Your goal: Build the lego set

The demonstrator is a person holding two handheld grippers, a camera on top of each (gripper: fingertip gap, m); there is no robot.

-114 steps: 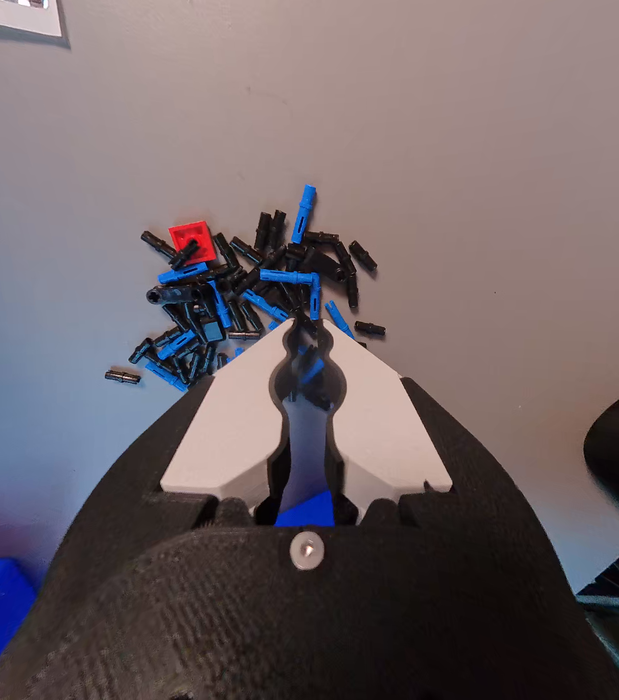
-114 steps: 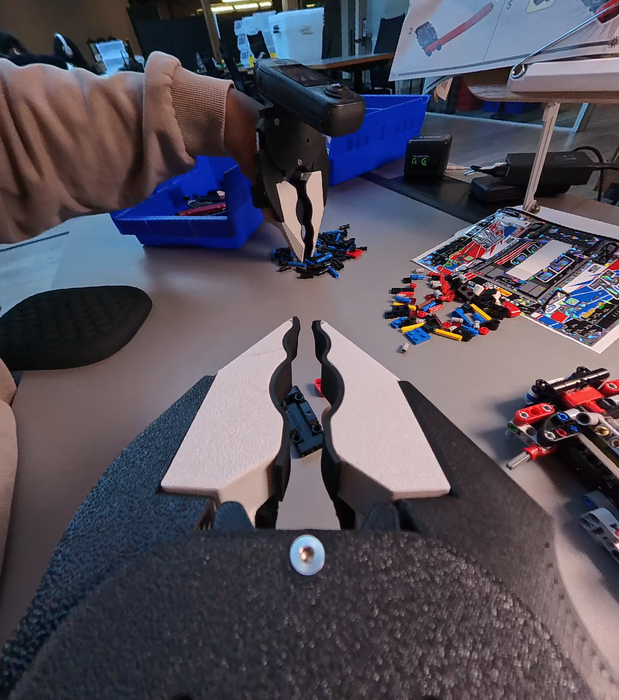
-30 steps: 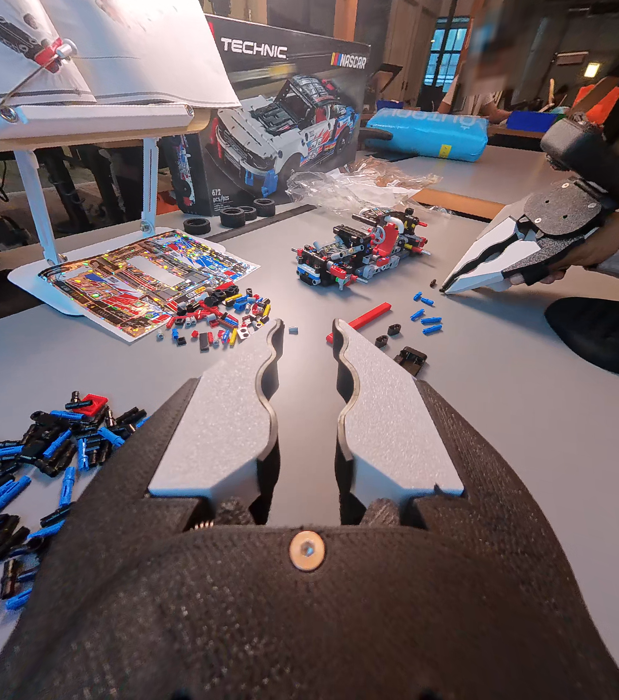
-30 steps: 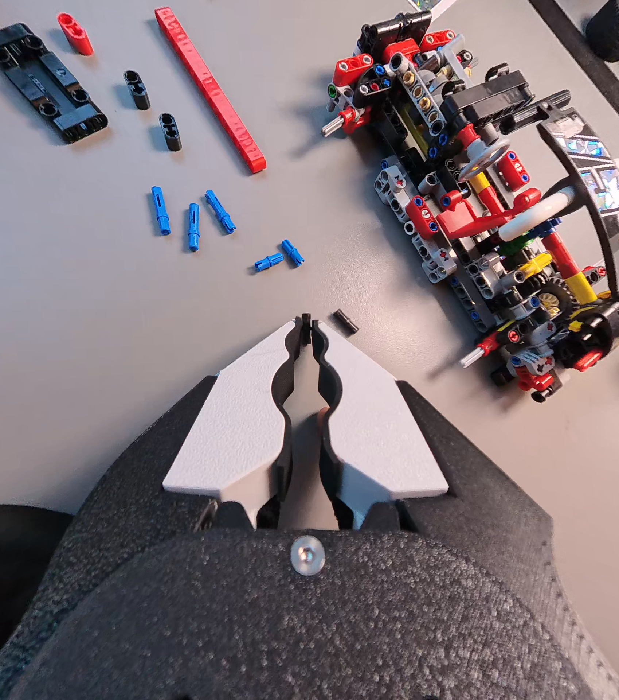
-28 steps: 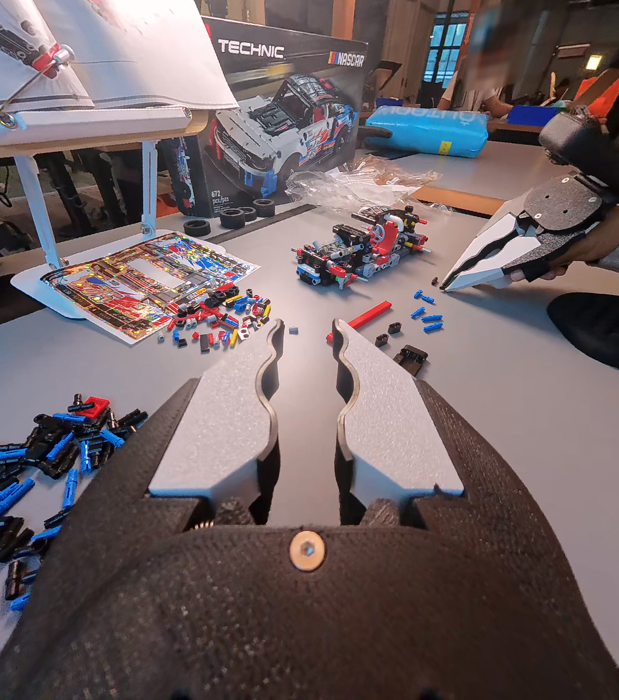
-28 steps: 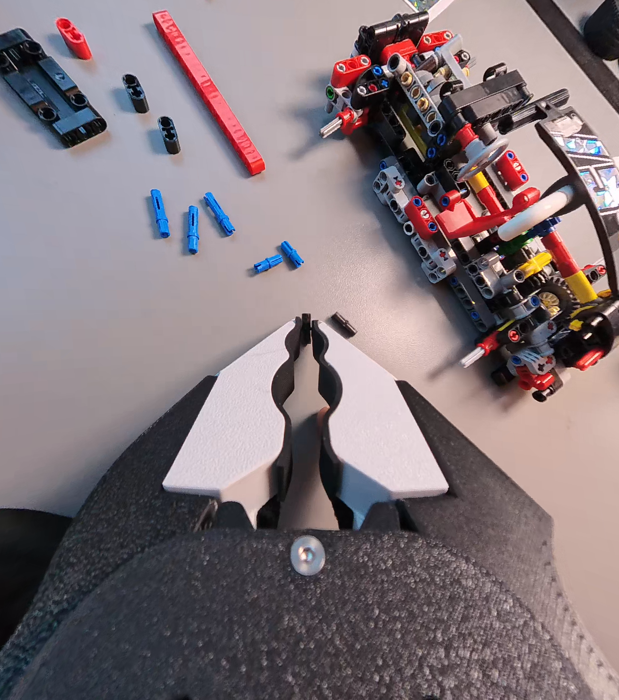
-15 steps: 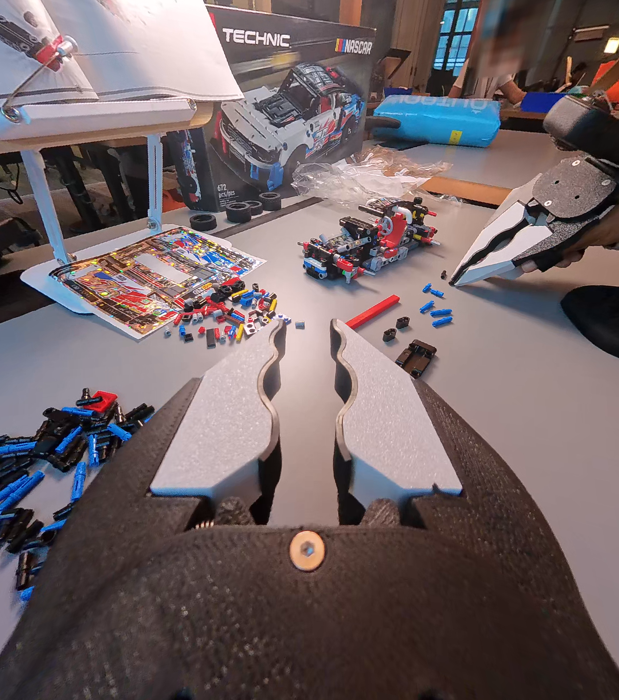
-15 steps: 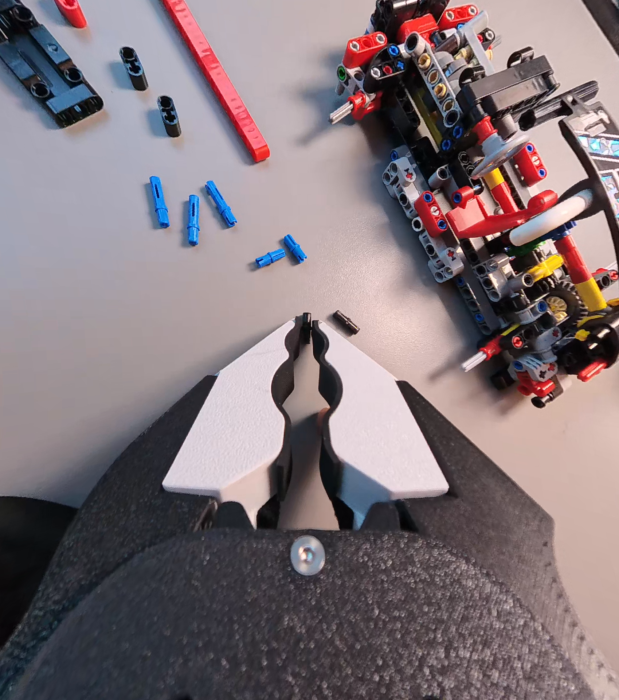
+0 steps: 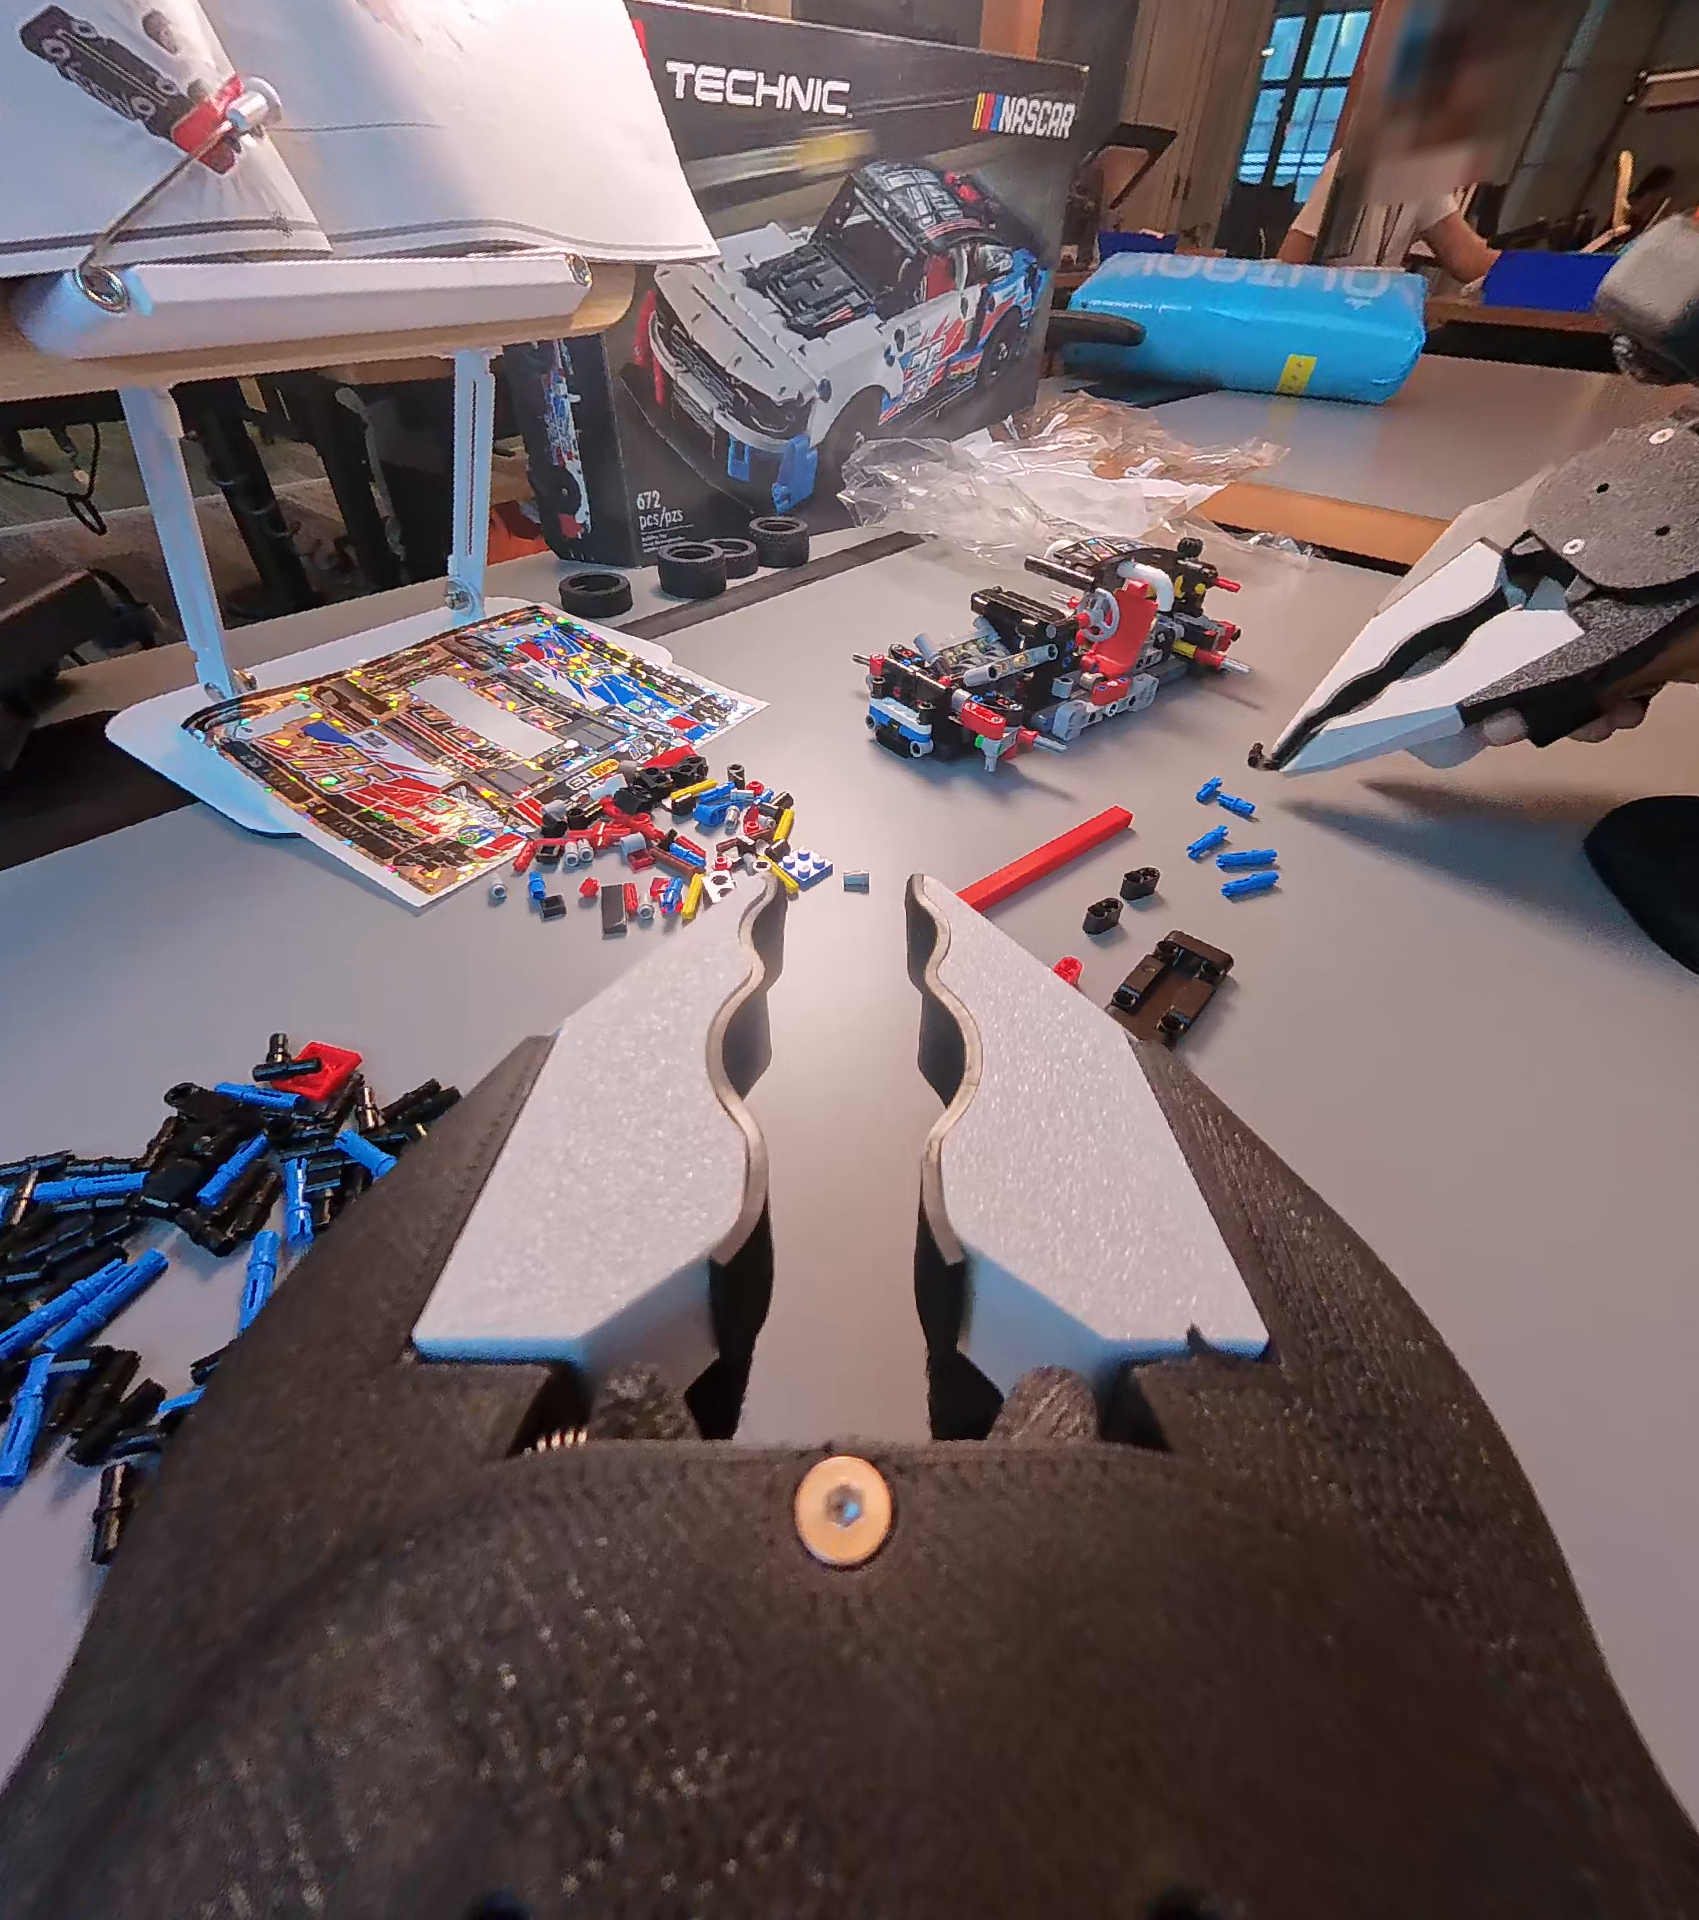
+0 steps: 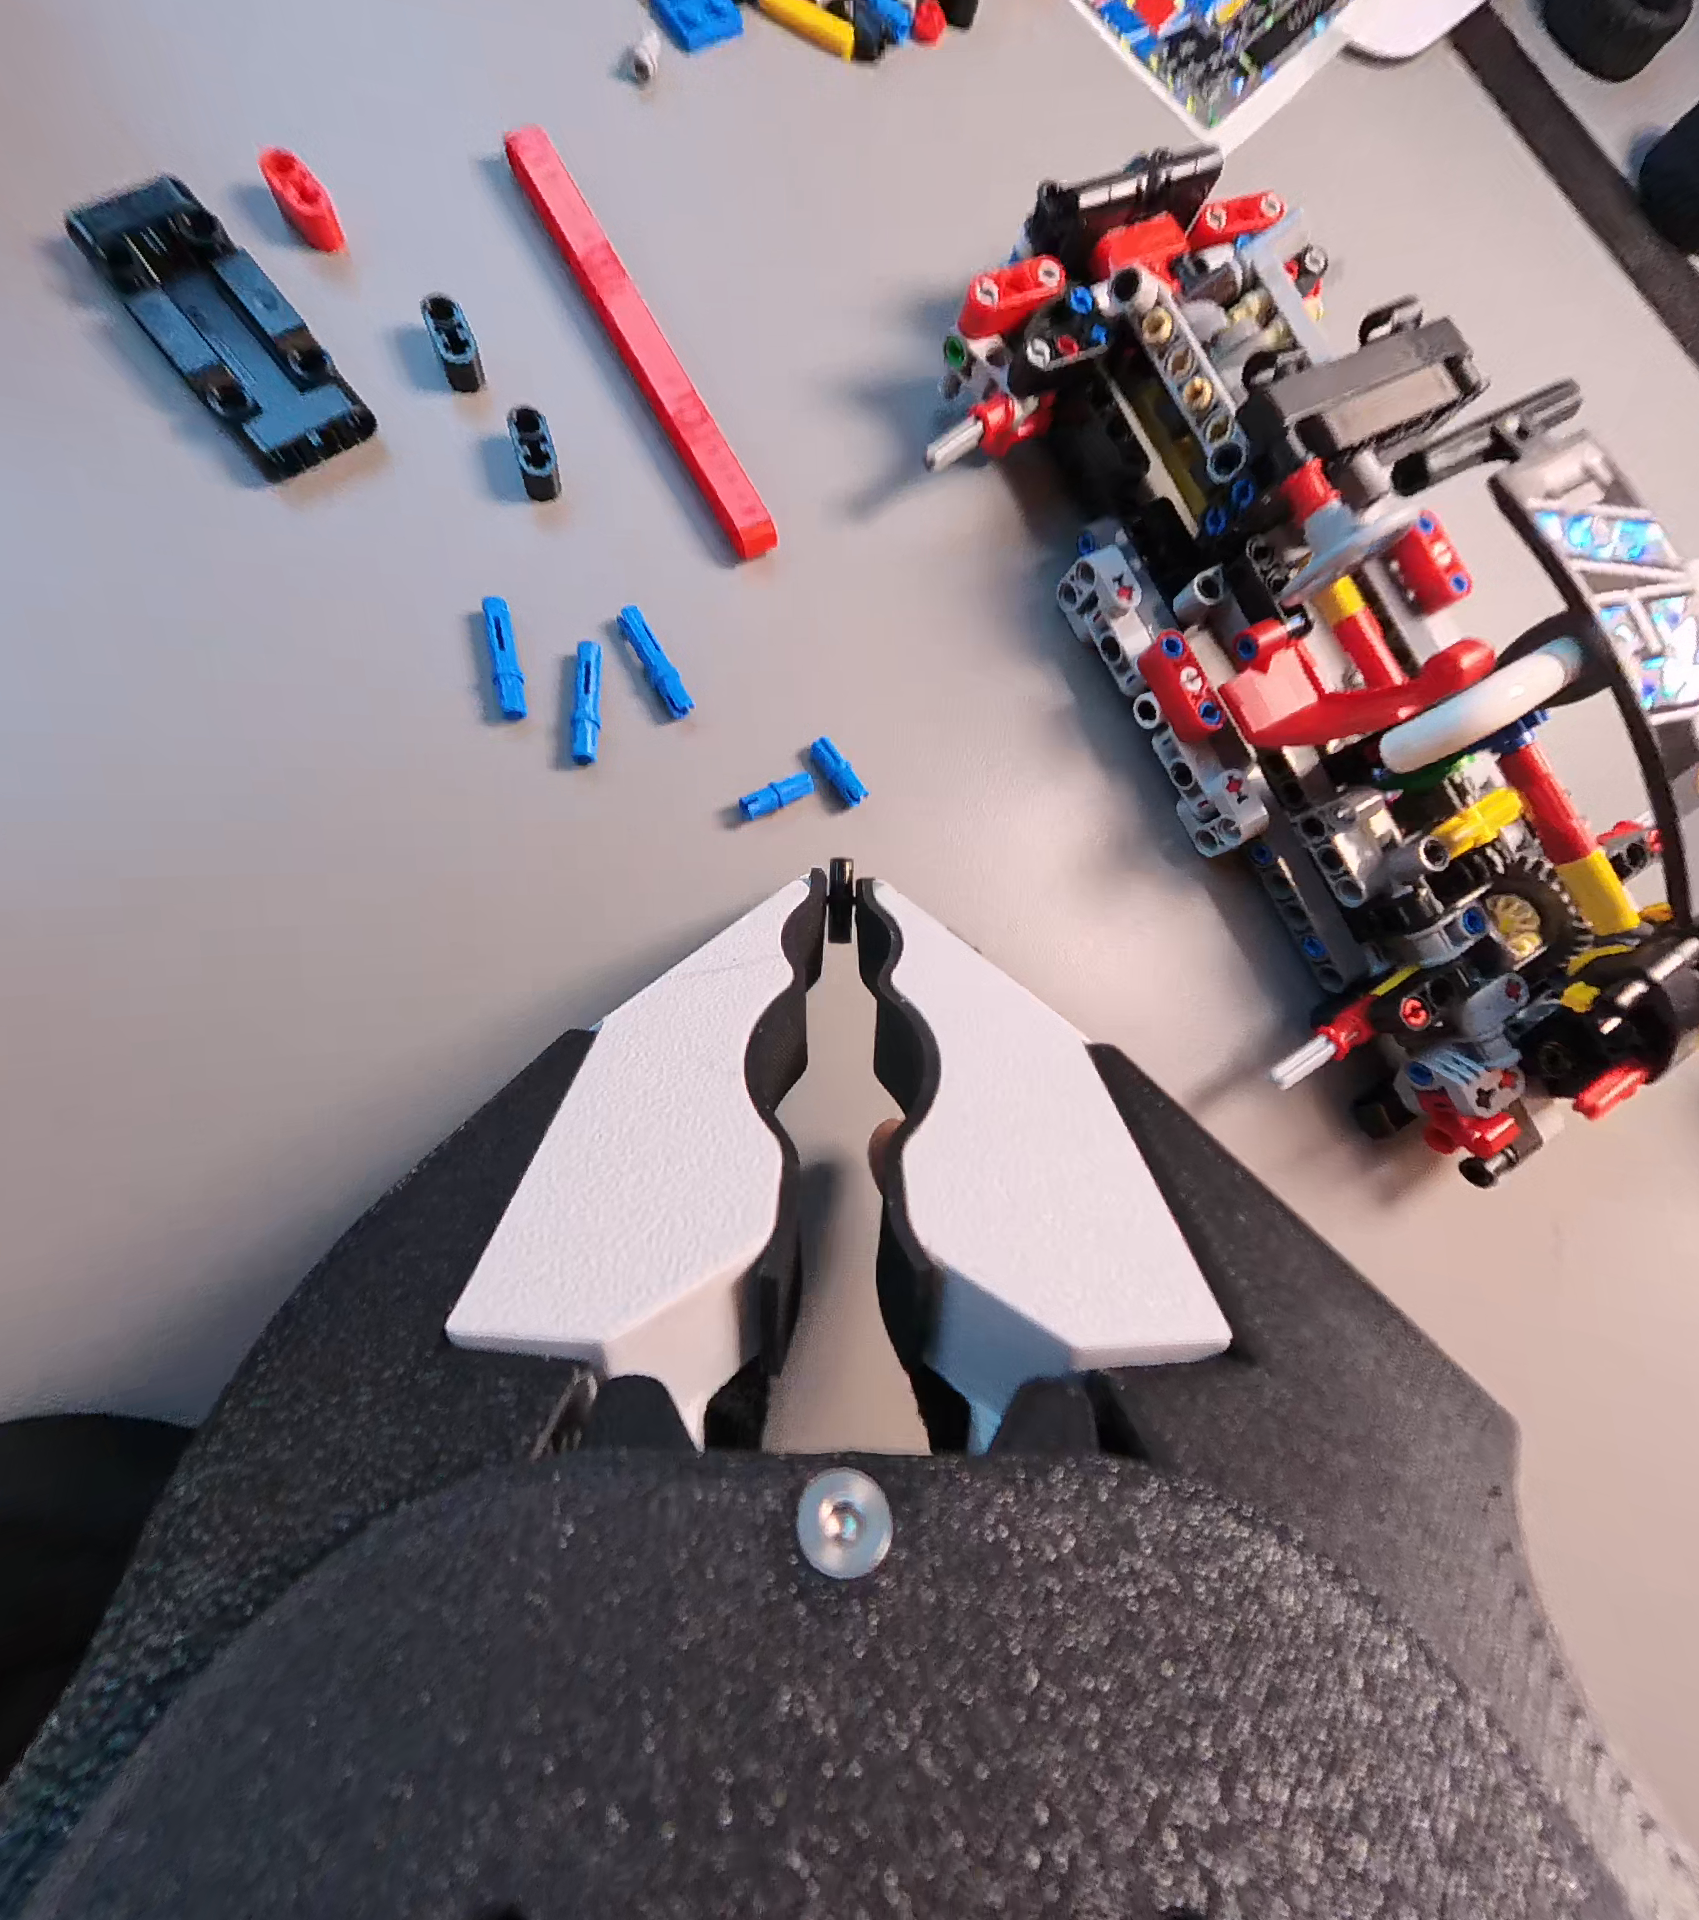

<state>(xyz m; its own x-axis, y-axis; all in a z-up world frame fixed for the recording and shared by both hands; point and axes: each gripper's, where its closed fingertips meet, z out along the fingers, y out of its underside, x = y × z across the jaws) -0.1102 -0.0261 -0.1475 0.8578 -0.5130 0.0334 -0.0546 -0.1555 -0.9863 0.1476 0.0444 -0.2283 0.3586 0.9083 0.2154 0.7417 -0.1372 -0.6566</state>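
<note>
Now the right gripper (image 10: 840,894) has its fingers pinching a small black plastic pin (image 10: 839,896) at the very tips, just above the grey worktop (image 10: 201,883), near two short blue pins (image 10: 803,788). To its right lies the half-built red, black and grey lego car chassis (image 10: 1344,665), and on the far left a long red beam (image 10: 639,338). Meanwhile the left gripper (image 9: 845,894) hovers with fingers spread and empty, beside a heap of black and blue pins (image 9: 128,1226) on its left.

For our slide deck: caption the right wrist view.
Right gripper pinching a small black plastic pin beside the half-built red-and-black car chassis.
</note>
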